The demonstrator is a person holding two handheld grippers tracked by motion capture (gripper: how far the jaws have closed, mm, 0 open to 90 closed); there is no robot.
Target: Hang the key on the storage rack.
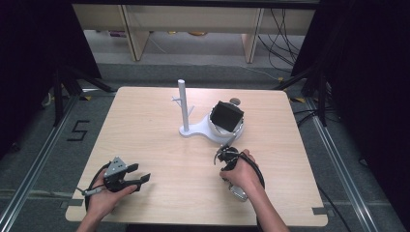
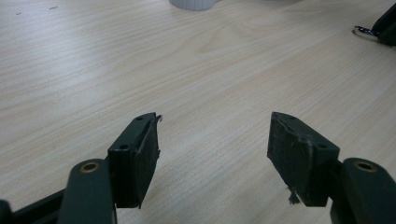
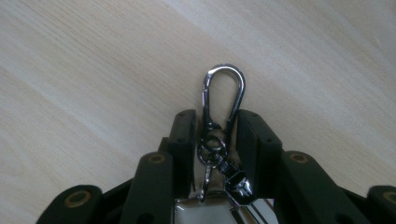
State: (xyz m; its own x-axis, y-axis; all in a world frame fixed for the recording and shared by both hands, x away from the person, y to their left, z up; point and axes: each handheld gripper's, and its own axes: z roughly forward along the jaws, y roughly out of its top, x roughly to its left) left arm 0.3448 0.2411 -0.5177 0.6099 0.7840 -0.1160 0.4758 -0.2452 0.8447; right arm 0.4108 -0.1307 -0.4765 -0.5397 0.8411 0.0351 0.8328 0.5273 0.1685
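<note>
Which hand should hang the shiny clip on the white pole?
Probably the right. Its gripper already holds the clip and sits nearer the pole. The left gripper is open, with nothing in it, farther away.

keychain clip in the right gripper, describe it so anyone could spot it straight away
On the wooden table, near its front edge, find the right gripper just before the white stand. Between its jaws sits a keychain clip: the shiny, pear-shaped chrome loop.

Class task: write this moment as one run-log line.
right hand-held gripper: shut on keychain clasp | left hand-held gripper: open, empty | white stand: untouched
</note>
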